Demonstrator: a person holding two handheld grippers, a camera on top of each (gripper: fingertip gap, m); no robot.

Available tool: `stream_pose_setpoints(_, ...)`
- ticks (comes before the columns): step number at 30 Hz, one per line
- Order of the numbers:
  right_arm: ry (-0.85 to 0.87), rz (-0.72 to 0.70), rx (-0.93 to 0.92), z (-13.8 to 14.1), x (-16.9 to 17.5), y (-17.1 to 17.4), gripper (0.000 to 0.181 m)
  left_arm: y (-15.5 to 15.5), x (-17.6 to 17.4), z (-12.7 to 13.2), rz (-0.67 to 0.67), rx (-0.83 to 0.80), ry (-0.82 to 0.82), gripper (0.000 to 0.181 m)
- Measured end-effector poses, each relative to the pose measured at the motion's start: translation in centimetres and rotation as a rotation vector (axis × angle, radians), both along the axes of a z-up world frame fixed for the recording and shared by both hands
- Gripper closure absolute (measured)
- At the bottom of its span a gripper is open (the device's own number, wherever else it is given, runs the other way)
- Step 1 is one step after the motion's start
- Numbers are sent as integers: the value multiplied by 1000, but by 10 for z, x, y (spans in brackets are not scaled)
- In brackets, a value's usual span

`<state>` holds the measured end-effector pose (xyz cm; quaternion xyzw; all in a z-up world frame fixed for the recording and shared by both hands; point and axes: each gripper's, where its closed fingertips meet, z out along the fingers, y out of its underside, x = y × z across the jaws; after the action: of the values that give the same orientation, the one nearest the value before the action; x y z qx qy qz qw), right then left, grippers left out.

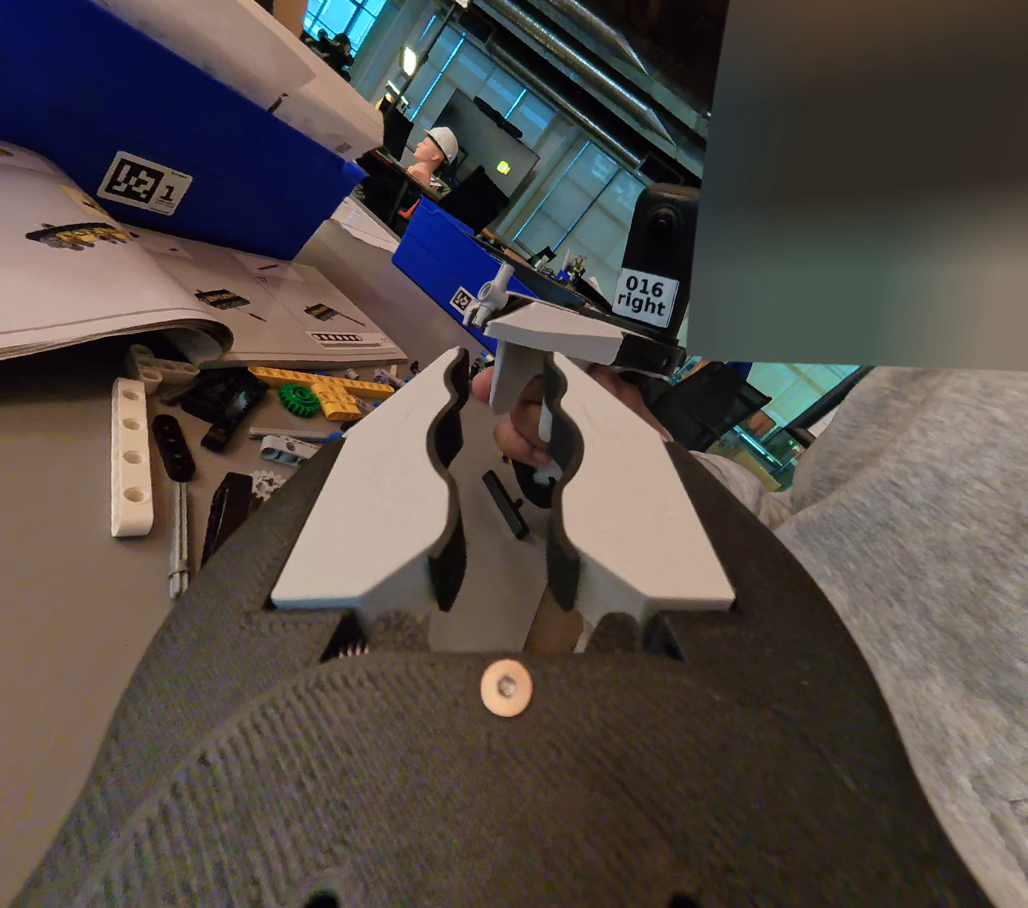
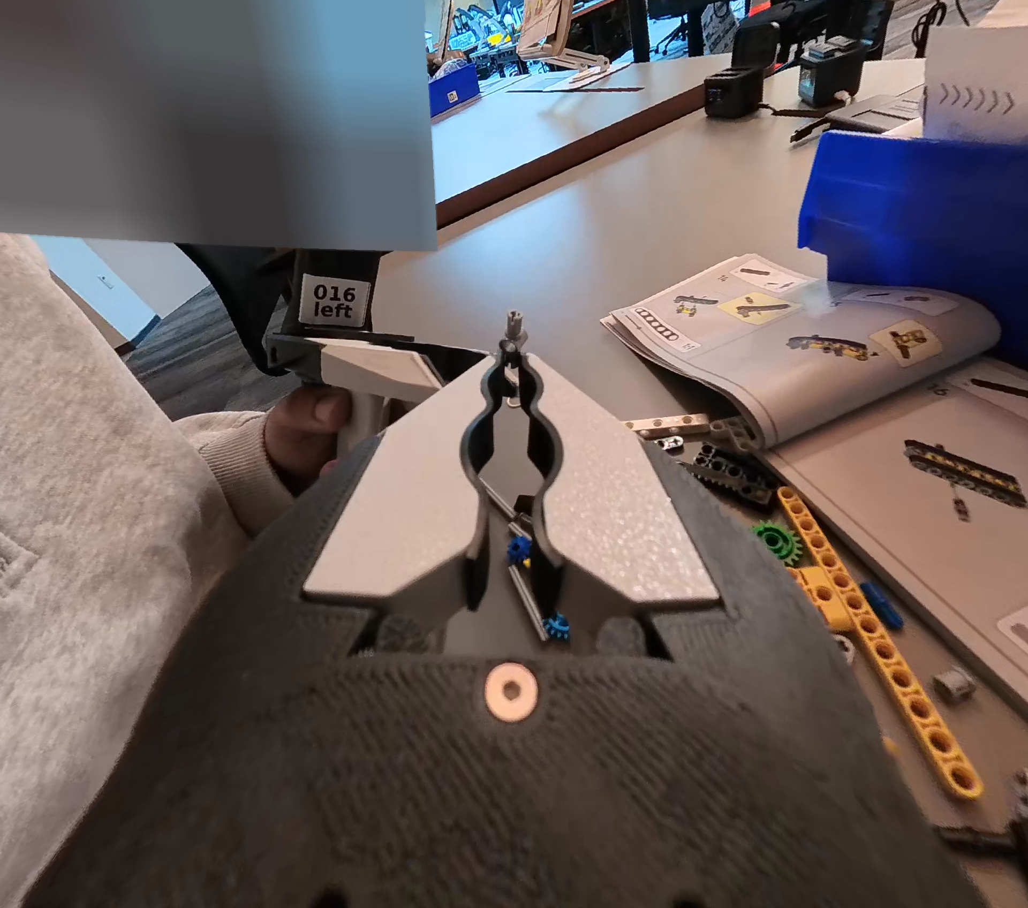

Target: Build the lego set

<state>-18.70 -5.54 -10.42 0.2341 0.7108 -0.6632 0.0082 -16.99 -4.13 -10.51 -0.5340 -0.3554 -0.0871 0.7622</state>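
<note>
My left gripper [image 1: 509, 361] is open and empty, low over the grey table [image 1: 67, 659]. A small black piece [image 1: 503, 503] lies on the table below the gap between its fingers. My right gripper [image 2: 513, 361] is shut on a small grey connector piece [image 2: 514, 330] that sticks up out of its tips. In the left wrist view the right gripper [image 1: 484, 311] is just beyond my left fingertips, holding the connector piece [image 1: 492, 291] in the air. A thin axle with blue gears [image 2: 534, 586] lies under the right gripper.
Loose parts lie left of my left gripper: a white beam [image 1: 132, 456], black beam [image 1: 172, 447], green gear [image 1: 299, 399], yellow beam [image 1: 328, 383]. An open instruction booklet [image 1: 167, 280] and a blue bin [image 1: 167, 113] sit behind them. A long yellow beam [image 2: 868, 631] lies right of my right gripper.
</note>
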Motion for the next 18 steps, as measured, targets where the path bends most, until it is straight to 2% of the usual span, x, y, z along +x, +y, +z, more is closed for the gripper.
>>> stream_pose_setpoints(18,-32,13,7,-7,-5,-9,178,-5,-3,2,3,46,-32,156)
